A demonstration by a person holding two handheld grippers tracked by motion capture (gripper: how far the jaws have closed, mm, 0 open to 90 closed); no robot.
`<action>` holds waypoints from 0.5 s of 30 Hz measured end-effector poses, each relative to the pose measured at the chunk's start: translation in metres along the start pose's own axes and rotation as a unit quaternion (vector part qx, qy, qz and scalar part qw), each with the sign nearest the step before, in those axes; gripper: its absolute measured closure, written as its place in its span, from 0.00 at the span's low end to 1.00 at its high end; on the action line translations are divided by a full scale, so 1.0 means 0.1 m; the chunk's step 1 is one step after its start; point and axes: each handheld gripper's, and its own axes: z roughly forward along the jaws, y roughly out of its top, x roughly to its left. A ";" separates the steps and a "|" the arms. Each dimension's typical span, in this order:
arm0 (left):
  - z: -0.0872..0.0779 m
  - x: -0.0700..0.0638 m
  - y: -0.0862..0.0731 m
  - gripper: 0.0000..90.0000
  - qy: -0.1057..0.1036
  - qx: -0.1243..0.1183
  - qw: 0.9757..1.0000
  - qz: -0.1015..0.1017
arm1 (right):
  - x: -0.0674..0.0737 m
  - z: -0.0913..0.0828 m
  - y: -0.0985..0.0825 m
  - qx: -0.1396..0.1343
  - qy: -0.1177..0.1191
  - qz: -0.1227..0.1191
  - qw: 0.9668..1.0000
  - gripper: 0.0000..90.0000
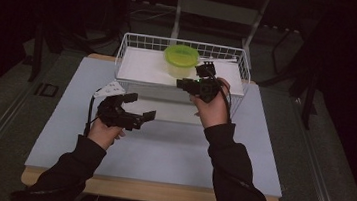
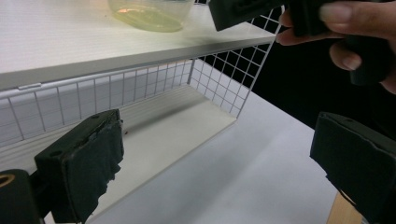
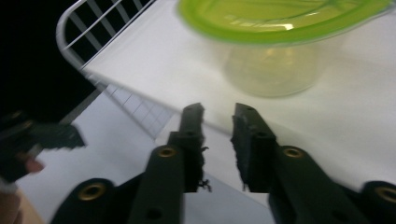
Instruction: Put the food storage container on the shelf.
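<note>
A clear tub with a green lid (image 1: 181, 60) stands on the white top shelf (image 1: 140, 66) of a wire rack (image 1: 137, 41). My right gripper (image 1: 200, 72) hovers just in front of the tub, at its right side. In the right gripper view the tub (image 3: 275, 51) sits just beyond the right gripper (image 3: 218, 121), whose jaws stand a narrow gap apart with nothing between them. My left gripper (image 1: 141, 105) is held low over the table in front of the rack. It is wide open and empty, and in the left gripper view (image 2: 219, 154) it faces the rack's lower level.
The rack stands at the far edge of a pale table (image 1: 161, 149). Its lower shelf (image 2: 177, 126) is bare and open toward me. The other hand's gripper (image 2: 243, 11) hangs over the rack's right corner. The surroundings are dark floor.
</note>
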 end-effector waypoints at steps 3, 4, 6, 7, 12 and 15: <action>-0.03 -0.02 -0.03 0.04 -0.006 -0.004 1.000 -0.006 | 0.07 -0.06 -0.07 0.000 0.008 -0.020 1.000 0.67; -0.04 -0.03 -0.03 0.04 -0.007 -0.002 1.000 -0.004 | 0.09 -0.08 -0.10 0.000 0.010 -0.027 1.000 0.63; -0.06 -0.05 -0.05 0.04 -0.009 -0.003 1.000 0.001 | 0.14 -0.12 -0.18 -0.008 0.008 -0.049 0.999 0.55; -0.08 -0.06 -0.06 0.04 -0.010 -0.001 1.000 0.003 | 0.16 -0.14 -0.21 -0.008 0.010 -0.056 0.998 0.51; -0.12 -0.11 -0.13 0.04 -0.016 -0.003 1.000 0.007 | 0.22 -0.23 -0.40 -0.020 0.018 -0.090 0.996 0.36; -0.14 -0.13 -0.18 0.04 -0.019 -0.001 1.000 0.012 | 0.22 -0.28 -0.51 -0.028 0.031 -0.099 0.994 0.32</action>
